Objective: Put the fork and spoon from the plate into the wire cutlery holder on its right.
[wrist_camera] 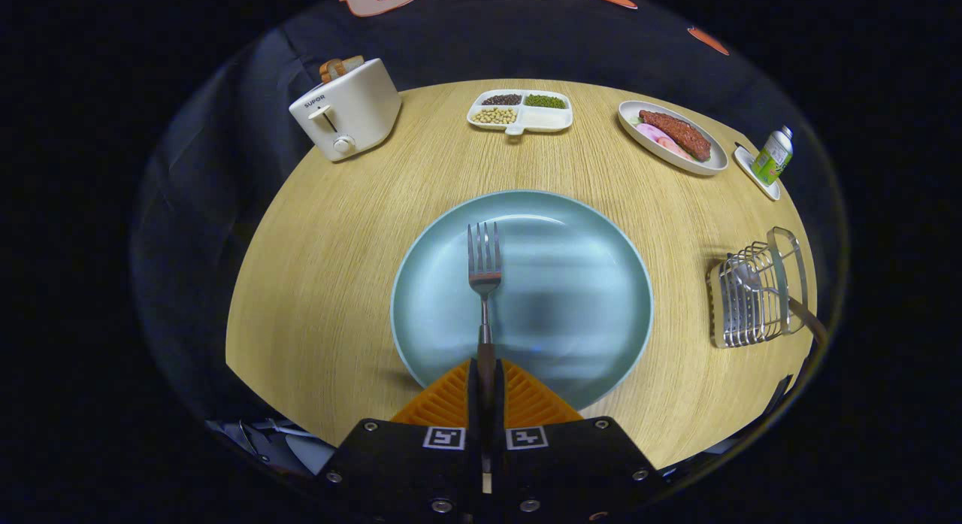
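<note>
My gripper (486, 381) is shut on the handle of a metal fork (485, 272). The fork points straight ahead from between my fingers, tines over the pale blue plate (586, 298), and seems to be lifted a little off it. To the right of the plate stands the wire cutlery holder (755, 295). The spoon (766, 291) rests in that holder, bowl inside, dark handle sticking out toward the table's right edge.
A white toaster (347, 114) with bread stands at the far left of the round wooden table (331, 268). Beyond the plate are a divided dish of beans (520, 110), an oval plate of food (673, 137) and a green-labelled bottle (772, 155) on a small tray.
</note>
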`<state>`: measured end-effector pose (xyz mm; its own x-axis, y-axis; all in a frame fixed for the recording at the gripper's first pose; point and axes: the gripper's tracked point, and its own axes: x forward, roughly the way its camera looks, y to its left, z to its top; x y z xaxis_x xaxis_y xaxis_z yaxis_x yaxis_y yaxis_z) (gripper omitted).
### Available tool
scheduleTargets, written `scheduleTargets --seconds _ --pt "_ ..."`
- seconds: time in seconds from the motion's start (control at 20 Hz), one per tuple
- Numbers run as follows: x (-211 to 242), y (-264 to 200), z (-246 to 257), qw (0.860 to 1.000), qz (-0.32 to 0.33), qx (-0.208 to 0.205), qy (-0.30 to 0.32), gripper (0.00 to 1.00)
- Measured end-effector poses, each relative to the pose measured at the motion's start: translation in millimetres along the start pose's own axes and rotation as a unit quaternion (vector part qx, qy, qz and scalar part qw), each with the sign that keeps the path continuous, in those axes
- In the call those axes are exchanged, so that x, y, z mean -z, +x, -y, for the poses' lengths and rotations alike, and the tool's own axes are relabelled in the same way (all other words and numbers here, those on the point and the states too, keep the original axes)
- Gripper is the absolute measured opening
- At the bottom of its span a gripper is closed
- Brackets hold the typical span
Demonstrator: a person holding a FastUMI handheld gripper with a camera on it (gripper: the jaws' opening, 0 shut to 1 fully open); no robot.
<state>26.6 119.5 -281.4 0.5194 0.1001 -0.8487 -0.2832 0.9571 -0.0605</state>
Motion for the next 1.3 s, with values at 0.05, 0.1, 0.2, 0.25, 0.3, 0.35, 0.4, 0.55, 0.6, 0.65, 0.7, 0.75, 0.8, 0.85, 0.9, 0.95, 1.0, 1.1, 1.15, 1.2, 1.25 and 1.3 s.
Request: scheduleTargets --seconds 0.05,0.1,0.2,0.25,0.3,0.35,0.4,0.55,0.6,0.65,0.7,0.75,0.8,0.85,0.9,0.95,1.0,1.1,1.15,1.2,1.25,1.3 --pt "-2 -9 8 1.0 -0.003 -0.001 -0.008 0.05" --pt "-3 -18 16 1.0 -0.005 -0.003 -0.015 0.05" --pt "-6 -36 32 1.0 -0.016 -0.01 -0.022 0.05" --pt "-8 -45 38 0.999 -0.021 -0.018 -0.019 0.05" --pt "-11 -55 47 0.999 -0.025 -0.02 -0.021 0.05" --pt "-15 -63 60 0.999 -0.028 -0.012 -0.03 0.05" --pt "-16 -73 75 0.999 -0.032 -0.002 -0.041 0.05" --pt "-18 -103 110 0.996 -0.057 0.01 -0.061 0.05" --pt "-18 -113 122 0.995 -0.068 0.013 -0.068 0.05" --pt "-17 -122 133 0.994 -0.078 0.019 -0.075 0.05" --pt "-20 -128 146 0.992 -0.087 0.025 -0.082 0.05" --pt "-20 -136 157 0.991 -0.097 0.029 -0.086 0.05" --pt "-22 -143 167 0.99 -0.105 0.033 -0.086 0.05" --pt "-22 -149 177 0.989 -0.115 0.036 -0.087 0.05" --pt "-21 -154 189 0.987 -0.126 0.041 -0.09 0.05" --pt "-21 -159 201 0.985 -0.138 0.048 -0.097 0.05" --pt "-21 -160 211 0.982 -0.148 0.056 -0.104 0.05" --pt "-20 -164 225 0.977 -0.171 0.061 -0.112 0.05" --pt "-19 -163 231 0.975 -0.182 0.063 -0.114 0.05" --pt "-18 -161 236 0.971 -0.195 0.065 -0.12 0.05" --pt "-16 -159 241 0.967 -0.209 0.066 -0.127 0.05" --pt "-15 -155 244 0.964 -0.223 0.064 -0.134 0.05"
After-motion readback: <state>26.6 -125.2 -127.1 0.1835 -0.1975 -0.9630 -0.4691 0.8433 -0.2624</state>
